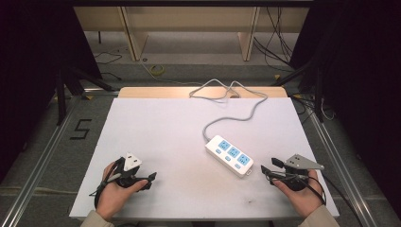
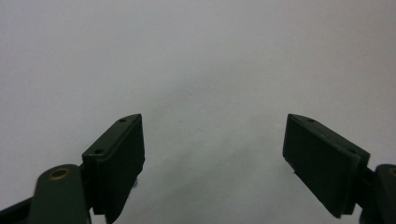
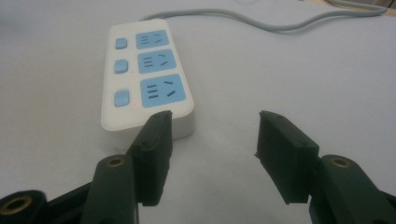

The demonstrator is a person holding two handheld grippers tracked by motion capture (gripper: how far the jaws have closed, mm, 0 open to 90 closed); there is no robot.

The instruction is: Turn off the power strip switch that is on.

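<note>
A white power strip (image 1: 229, 156) with three blue sockets and three blue switches lies flat, right of the table's middle; its grey cable (image 1: 227, 92) loops off toward the back edge. My right gripper (image 1: 268, 166) rests near the front right, just right of the strip's near end, and is open. In the right gripper view the strip (image 3: 144, 79) lies just ahead and left of the open right gripper (image 3: 215, 119), with the cable (image 3: 280, 23) behind it. My left gripper (image 1: 150, 180) sits at the front left, open, with bare white surface between the jaws of the left gripper (image 2: 215, 121).
A white sheet (image 1: 156, 127) covers the table, with a wooden edge (image 1: 156, 92) showing at the back. Dark curtains hang on both sides. A "5" mark (image 1: 80, 128) is on the floor at the left, and wooden furniture legs (image 1: 135, 40) stand behind.
</note>
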